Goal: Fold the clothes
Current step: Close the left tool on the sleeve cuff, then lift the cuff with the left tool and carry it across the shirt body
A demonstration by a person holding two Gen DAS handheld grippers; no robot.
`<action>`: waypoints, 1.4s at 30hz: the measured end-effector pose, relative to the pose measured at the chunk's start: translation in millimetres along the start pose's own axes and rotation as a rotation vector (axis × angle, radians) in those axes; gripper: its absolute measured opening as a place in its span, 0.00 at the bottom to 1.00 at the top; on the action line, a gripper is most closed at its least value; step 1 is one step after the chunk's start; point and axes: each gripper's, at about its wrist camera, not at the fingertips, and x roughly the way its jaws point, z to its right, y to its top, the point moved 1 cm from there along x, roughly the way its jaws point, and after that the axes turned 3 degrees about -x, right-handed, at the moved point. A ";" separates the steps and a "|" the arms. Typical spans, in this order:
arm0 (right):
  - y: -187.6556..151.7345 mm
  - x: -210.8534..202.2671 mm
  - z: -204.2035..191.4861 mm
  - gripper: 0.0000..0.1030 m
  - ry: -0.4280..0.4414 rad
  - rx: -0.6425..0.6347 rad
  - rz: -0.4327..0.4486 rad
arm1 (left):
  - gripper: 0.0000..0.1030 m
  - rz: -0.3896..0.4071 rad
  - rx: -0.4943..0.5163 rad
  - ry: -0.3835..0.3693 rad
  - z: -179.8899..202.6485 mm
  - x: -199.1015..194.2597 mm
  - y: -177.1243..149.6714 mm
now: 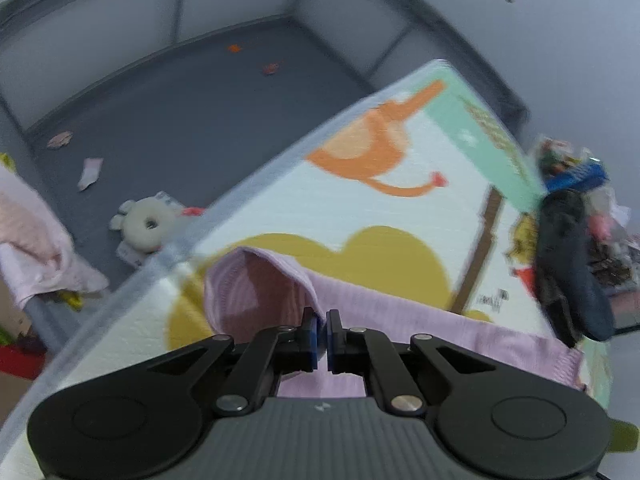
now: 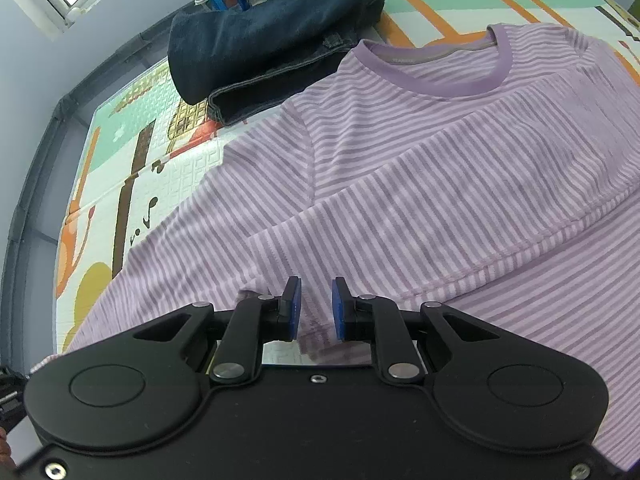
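I find the striped lilac shirt (image 2: 420,152) spread on the play mat (image 2: 132,120), one sleeve across its chest, my left gripper (image 1: 322,334) pinching an edge, my right gripper (image 2: 316,308) parted above; soft, light knit, best taken at hems.

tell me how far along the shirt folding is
Done: the striped shirt lies spread on the mat, and one sleeve is already folded across the chest. In hand: the left gripper is shut on a fold of the shirt's edge, lifting it off the mat; the right gripper is open, low over the fabric. Left: the other side and the final body fold. The jeans sit bundled beyond the collar.
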 end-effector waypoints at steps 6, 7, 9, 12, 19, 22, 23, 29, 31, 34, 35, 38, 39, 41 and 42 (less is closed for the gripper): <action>2.7 -11.5 13.0 0.15 0.016 0.018 0.020 | 0.05 0.005 0.083 -0.102 57.8 -10.4 -12.6; 3.3 -14.1 16.5 0.15 0.020 0.024 0.025 | 0.05 0.004 0.096 -0.114 67.7 -11.5 -15.0; 4.8 -19.5 24.2 0.15 0.029 0.041 0.036 | 0.05 0.008 0.132 -0.128 89.5 -12.4 -20.6; 6.9 -28.3 39.3 0.15 0.038 0.064 0.051 | 0.05 0.001 0.172 -0.163 121.7 -13.1 -29.8; 12.3 -51.5 88.1 0.15 0.054 0.116 0.085 | 0.05 -0.027 0.287 -0.235 206.2 -14.2 -59.2; 14.6 -60.4 112.8 0.15 0.055 0.145 0.098 | 0.05 -0.045 0.325 -0.264 240.2 -13.1 -74.1; 15.3 -63.5 121.4 0.15 0.057 0.154 0.102 | 0.05 -0.050 0.337 -0.270 251.0 -12.7 -80.1; 18.7 -81.3 171.5 0.15 0.059 0.186 0.121 | 0.05 -0.085 0.396 -0.319 309.1 -11.2 -120.1; 20.2 -85.1 186.8 0.15 0.058 0.202 0.126 | 0.05 -0.093 0.415 -0.340 327.9 -11.7 -135.7; 21.8 -89.6 208.2 0.15 0.058 0.221 0.129 | 0.05 -0.104 0.444 -0.370 356.2 -12.4 -159.1; 22.0 -90.9 214.6 0.15 0.056 0.226 0.130 | 0.05 -0.107 0.454 -0.380 365.2 -13.0 -167.1; 21.7 -94.3 234.0 0.15 0.054 0.243 0.133 | 0.05 -0.113 0.484 -0.409 391.1 -15.6 -190.7; 21.8 -95.6 240.8 0.15 0.054 0.250 0.134 | 0.05 -0.115 0.494 -0.417 399.8 -16.4 -198.0; 22.3 -98.7 255.0 0.15 0.053 0.265 0.137 | 0.05 -0.121 0.514 -0.432 416.7 -17.6 -212.6; 22.3 -100.6 261.8 0.15 0.052 0.272 0.140 | 0.05 -0.125 0.525 -0.439 424.7 -17.6 -220.2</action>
